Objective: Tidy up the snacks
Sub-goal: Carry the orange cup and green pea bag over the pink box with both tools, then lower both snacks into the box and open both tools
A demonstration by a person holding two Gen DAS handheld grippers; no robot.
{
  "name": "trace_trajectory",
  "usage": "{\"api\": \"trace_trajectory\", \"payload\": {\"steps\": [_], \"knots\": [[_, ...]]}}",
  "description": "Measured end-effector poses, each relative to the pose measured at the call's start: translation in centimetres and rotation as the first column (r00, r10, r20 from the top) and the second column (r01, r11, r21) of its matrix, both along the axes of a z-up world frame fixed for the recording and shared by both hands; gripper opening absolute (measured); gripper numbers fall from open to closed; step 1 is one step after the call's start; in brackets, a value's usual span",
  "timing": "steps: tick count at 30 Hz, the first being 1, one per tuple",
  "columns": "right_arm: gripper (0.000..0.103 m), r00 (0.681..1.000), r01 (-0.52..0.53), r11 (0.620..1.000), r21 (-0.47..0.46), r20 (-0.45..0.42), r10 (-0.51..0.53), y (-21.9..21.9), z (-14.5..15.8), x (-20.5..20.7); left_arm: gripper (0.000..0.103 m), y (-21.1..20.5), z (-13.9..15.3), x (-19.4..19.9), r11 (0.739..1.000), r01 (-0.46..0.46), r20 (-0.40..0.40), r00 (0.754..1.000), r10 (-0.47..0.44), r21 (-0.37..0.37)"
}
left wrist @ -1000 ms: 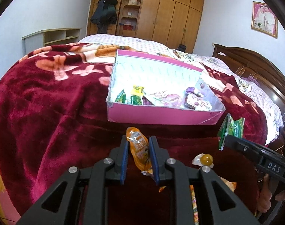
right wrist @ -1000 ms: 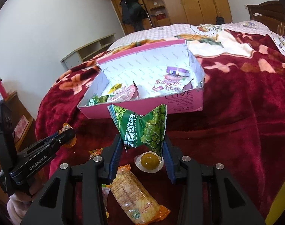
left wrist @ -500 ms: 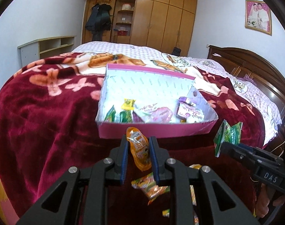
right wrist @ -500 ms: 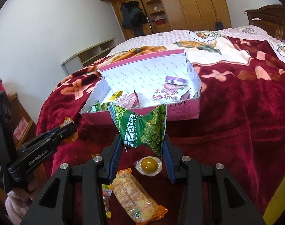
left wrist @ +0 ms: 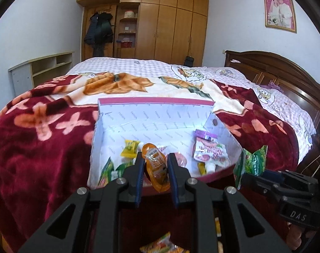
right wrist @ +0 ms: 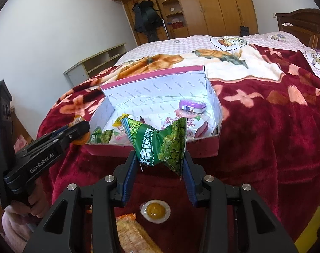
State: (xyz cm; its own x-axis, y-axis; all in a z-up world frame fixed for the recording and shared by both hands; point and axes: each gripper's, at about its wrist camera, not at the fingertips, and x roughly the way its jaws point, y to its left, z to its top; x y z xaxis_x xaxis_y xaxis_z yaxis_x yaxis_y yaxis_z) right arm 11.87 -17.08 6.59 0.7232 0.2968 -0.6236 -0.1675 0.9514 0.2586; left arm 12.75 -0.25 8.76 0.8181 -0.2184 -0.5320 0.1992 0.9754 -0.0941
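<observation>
A pink box with a white printed lining lies on the red blanket and holds several snack packets. My left gripper is shut on an orange snack pouch, held over the box's near wall. In the right wrist view that gripper reaches the box's left corner with the orange pouch peeking out. My right gripper is shut on a green pea packet, just short of the box's front wall. The same packet shows at the right in the left wrist view.
Loose snacks lie on the blanket near me: a round yellow sweet in clear wrap, an orange cracker pack and another colourful packet. A wooden headboard bounds the bed at the right. A hand holds the left gripper.
Both grippers have moved toward the box with their packets still held. The left one rose and now has its orange pouch over the box's front edge; the loose snacks slid lower in view.
</observation>
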Motion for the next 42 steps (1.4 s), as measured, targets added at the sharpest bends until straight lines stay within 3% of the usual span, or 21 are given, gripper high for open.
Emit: {"api": "trace_trajectory", "payload": {"steps": [23, 34, 37, 39, 42], "knots": [[0.042, 1.000, 0.009, 1.000, -0.009, 0.018, -0.009, -0.4, 0.7, 4.7, 0.022, -0.4, -0.8, 6.9, 0.999, -0.022, -0.018, 1.000, 0.023, 0.025], [0.042, 0.999, 0.045, 0.999, -0.022, 0.020, -0.045, -1.8, 0.4, 6.5, 0.022, -0.3, -3.7, 10.5, 0.998, -0.040, -0.067, 0.997, 0.044, 0.052], [0.042, 0.999, 0.051, 0.998, -0.022, 0.020, -0.050, -1.8, 0.2, 7.3, 0.033, -0.1, -4.3, 11.1, 0.996, -0.057, -0.078, 0.995, 0.063, 0.070], [0.042, 0.999, 0.052, 0.998, -0.020, 0.016, -0.051, -1.7, 0.0, 7.8, 0.045, 0.1, -4.7, 11.4, 0.994, -0.070, -0.084, 0.993, 0.076, 0.080], [0.042, 0.998, 0.052, 0.998, -0.019, 0.020, -0.051, -1.7, -0.1, 8.5, 0.046, 0.5, -5.3, 11.8, 0.992, -0.082, -0.102, 0.991, 0.091, 0.092]]}}
